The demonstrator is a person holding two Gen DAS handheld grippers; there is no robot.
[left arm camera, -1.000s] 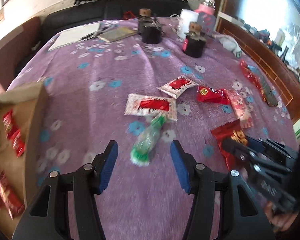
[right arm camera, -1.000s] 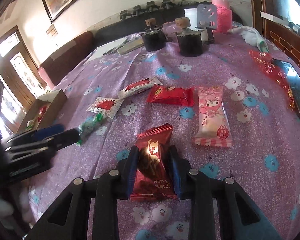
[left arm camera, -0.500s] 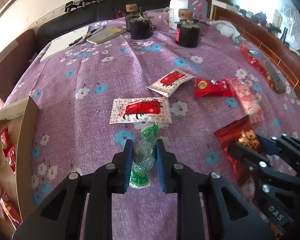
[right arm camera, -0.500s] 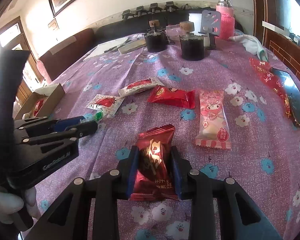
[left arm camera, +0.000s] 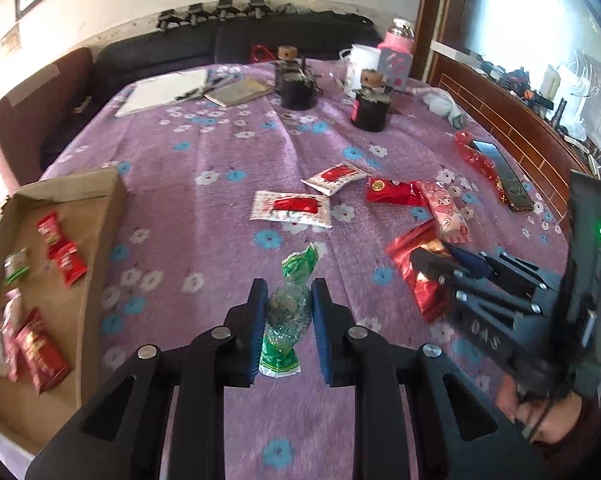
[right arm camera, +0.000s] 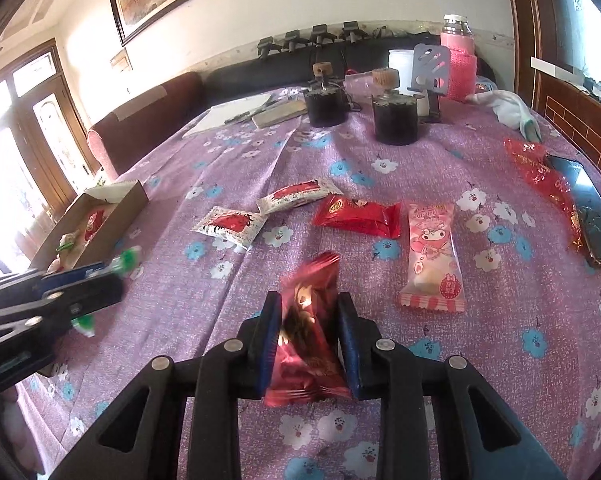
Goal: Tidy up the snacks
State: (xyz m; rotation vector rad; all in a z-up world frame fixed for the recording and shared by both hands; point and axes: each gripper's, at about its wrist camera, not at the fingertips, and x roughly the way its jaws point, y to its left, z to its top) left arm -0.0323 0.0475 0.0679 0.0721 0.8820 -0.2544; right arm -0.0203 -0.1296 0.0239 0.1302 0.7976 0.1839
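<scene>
Both hands loaded, snacks ready to go to the box

The bench (left arm camera: 220, 152) under its purple flowered cloth still carries four loose packets: two white-and-red sachets (left arm camera: 290, 208), a red packet (right arm camera: 356, 216) and a pink one (right arm camera: 432, 256). The cardboard box (left arm camera: 100, 216) at my left edge already holds several red and green snacks. My left gripper (left arm camera: 286, 320), wide open around the green candy (left arm camera: 286, 316) a second ago, is now clenched on its middle and has begun lifting it off the cloth. My right gripper (right arm camera: 308, 340) has just been squeezing tighter on the dark red snack bag (right arm camera: 308, 332), its fingers (right arm camera: 268, 336) pressing both sides, and has barely moved. I judge both pickups done; carrying them over to the box comes next.
</scene>
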